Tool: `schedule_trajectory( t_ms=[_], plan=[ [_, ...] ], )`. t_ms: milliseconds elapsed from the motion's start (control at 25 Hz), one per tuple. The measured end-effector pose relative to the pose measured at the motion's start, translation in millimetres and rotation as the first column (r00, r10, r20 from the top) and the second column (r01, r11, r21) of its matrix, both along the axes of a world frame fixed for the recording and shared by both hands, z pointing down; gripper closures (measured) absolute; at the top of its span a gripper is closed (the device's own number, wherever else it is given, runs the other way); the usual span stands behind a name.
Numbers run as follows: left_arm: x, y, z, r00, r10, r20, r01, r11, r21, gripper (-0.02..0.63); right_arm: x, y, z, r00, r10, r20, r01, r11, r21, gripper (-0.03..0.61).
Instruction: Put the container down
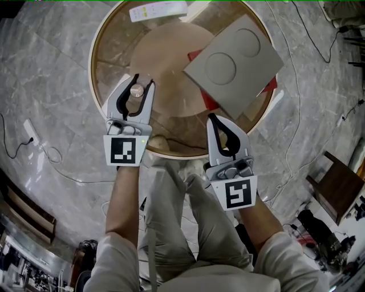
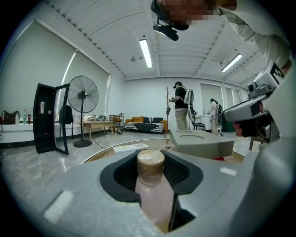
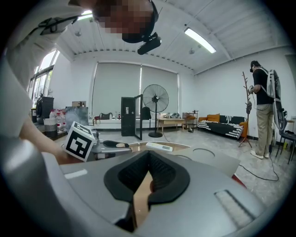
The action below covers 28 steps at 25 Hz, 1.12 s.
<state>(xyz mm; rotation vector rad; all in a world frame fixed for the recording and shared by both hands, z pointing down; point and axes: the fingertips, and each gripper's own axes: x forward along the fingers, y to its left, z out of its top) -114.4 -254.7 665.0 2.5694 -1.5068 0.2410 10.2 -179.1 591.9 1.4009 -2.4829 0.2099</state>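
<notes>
A pink bottle with a brown cap stands upright on the round glass table, near its front left. My left gripper reaches around it. In the left gripper view the bottle fills the space between the jaws, with a thin dark gap along its right side. My right gripper hovers over the table's front edge. Its jaws are shut and hold nothing, and the right gripper view shows only the brown tabletop through the slit.
A grey flat box with two round recesses lies on the table's right half over a red sheet. A white remote lies at the far edge. Cables and a power strip trail on the marble floor. A person stands farther off.
</notes>
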Motion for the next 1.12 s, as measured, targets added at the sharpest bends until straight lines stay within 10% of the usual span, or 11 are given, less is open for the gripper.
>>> schedule_trajectory(
  t_ms=[840, 1120],
  plan=[
    [-22.9, 31.8, -53.7, 0.999, -0.016, 0.036, 0.017, 0.999, -0.027, 0.407, -13.1, 12.1, -45.1, 0.998, -0.061, 0.022, 0.061, 0.998, 0.008, 0.577],
    [-47.1, 62.7, -105.7, 0.995, -0.069, 0.069, 0.069, 0.998, -0.003, 0.483, -20.7, 21.9, -73.3, 0.994, -0.111, 0.022, 0.11, 0.994, 0.021, 0.577]
  ],
)
